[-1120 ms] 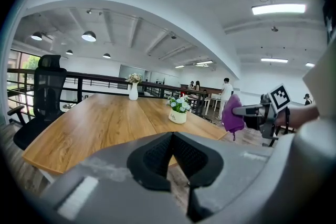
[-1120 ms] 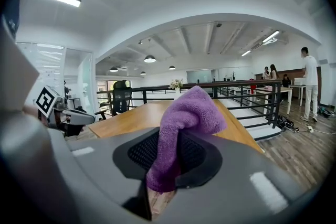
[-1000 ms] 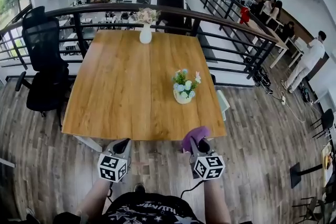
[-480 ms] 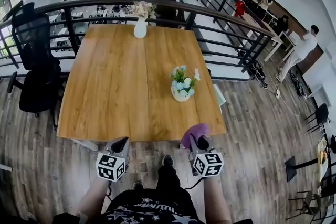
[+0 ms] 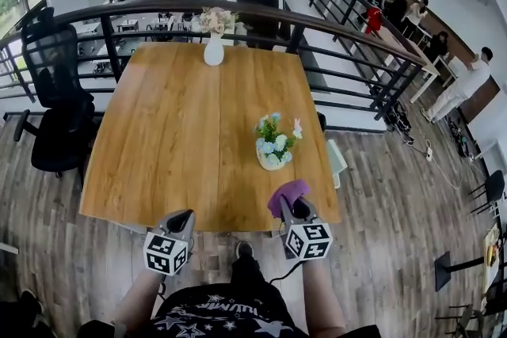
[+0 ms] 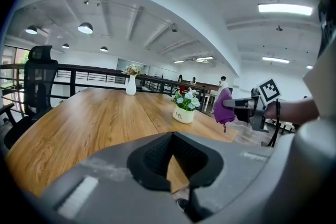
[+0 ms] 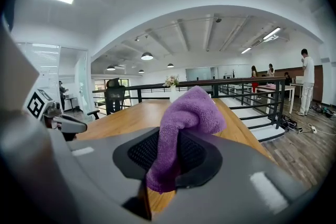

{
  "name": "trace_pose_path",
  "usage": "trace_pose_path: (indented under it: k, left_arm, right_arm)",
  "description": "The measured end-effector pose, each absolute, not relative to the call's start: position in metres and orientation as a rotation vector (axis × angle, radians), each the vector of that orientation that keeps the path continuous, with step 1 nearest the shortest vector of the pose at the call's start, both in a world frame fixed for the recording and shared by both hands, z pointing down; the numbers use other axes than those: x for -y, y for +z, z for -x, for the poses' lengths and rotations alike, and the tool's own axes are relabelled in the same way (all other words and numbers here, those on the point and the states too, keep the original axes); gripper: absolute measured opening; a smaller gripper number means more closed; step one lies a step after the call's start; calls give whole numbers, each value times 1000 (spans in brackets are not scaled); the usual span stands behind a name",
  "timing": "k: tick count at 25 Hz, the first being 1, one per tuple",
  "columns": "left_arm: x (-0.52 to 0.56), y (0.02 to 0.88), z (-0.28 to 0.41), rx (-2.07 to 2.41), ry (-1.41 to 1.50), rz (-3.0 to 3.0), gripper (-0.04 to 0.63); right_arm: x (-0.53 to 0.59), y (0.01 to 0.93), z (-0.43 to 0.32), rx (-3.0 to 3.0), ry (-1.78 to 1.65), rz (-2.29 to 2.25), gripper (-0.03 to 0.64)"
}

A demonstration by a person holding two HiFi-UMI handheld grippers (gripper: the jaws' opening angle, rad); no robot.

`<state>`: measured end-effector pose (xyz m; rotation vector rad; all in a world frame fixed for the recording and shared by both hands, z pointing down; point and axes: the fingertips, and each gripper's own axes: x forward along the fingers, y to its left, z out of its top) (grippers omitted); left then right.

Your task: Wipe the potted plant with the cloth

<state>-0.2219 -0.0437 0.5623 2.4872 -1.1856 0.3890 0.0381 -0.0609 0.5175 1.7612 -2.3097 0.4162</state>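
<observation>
So at this point you had the purple cloth (image 5: 287, 194) pinched in your right gripper (image 7: 167, 157), jaws clamped on its lower end with the rest bunched up over the top. Your left gripper (image 6: 170, 157) was squeezed fully together with nothing in it. The potted plant (image 5: 274, 145) stood upright on the wooden table (image 5: 158, 146), in the near right part, well apart from the white vase (image 5: 214, 51) at the far edge. Key bit: the plant lay straight ahead of the cloth and a touch to its left, near but not touching. Your right hand was clearly the closer one, so I'd guess a short push forward was all the wipe needed. The left would've had a diagonal reach.
</observation>
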Motion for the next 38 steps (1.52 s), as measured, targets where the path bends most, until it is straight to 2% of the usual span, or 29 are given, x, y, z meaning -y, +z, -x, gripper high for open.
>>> trace_pose_path:
  k: [13,26,31,33,35,36,38]
  left_arm:
    - [146,553,121,1176,373,-2511,2]
    - [201,580,51,1054,474,-2484,2]
    - [211,590,23,972,551,-2528,108]
    - [211,596,8,902,589,-2582,198]
    - [210,599,-7,811,616,-2652,343]
    - [209,601,-13,780,638,-2682,386]
    - [211,610,-19,757,707,-2720,412]
  right_arm:
    - [163,511,-162,2273,409,-1776,89]
    - [236,536,-208,2258,449,-1657,89]
    - [252,548,-225,2255,471,-1622,89]
    - [259,554,-232,2256,472,-1602,89]
    - [266,561,-234,2269,486,-1567,89]
    - [268,564,-233,2279,497,-1540,89]
    - [272,574,-230,2292,515,-1475,89]
